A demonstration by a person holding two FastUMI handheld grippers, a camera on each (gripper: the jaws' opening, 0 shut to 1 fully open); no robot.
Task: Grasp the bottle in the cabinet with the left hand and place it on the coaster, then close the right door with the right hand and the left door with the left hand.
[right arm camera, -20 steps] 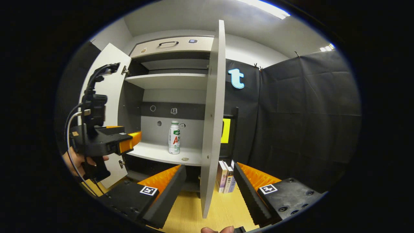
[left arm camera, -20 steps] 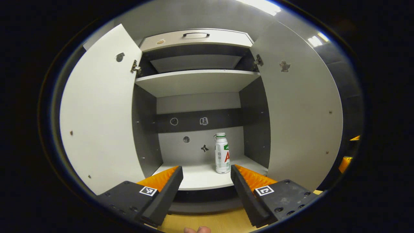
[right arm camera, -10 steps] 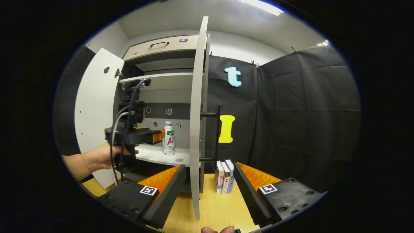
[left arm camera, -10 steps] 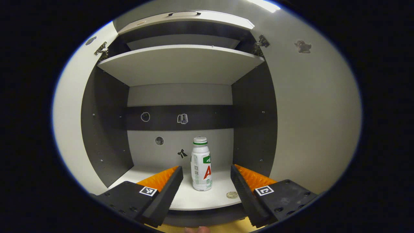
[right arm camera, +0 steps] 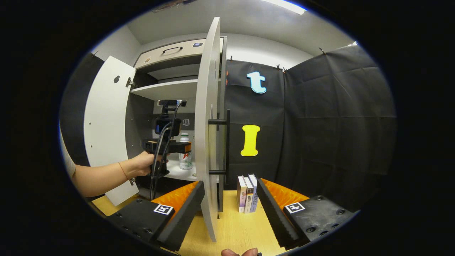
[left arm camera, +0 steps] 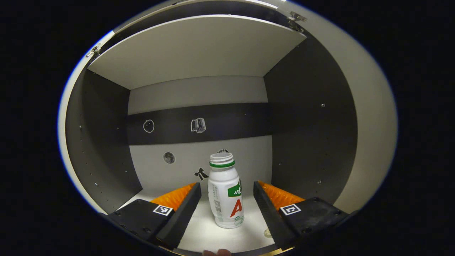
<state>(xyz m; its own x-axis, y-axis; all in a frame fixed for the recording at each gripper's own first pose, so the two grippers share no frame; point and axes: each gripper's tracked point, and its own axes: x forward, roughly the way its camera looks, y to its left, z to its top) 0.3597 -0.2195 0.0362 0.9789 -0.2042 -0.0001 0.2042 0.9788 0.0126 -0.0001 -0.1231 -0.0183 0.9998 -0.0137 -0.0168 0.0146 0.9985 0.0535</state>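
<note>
White bottle (left arm camera: 225,196): one, between open left claw (left arm camera: 226,199) fingers.

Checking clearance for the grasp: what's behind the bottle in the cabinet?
Behind the bottle is the cabinet's back panel, with a small dark bow-shaped sticker beside it at left. The bottle covers the panel directly behind it. The left gripper is open around it.

Bottle (left arm camera: 226,193) upright on cabinet shelf (left arm camera: 213,238), between left gripper (left arm camera: 226,199) fingers, untouched.
</note>
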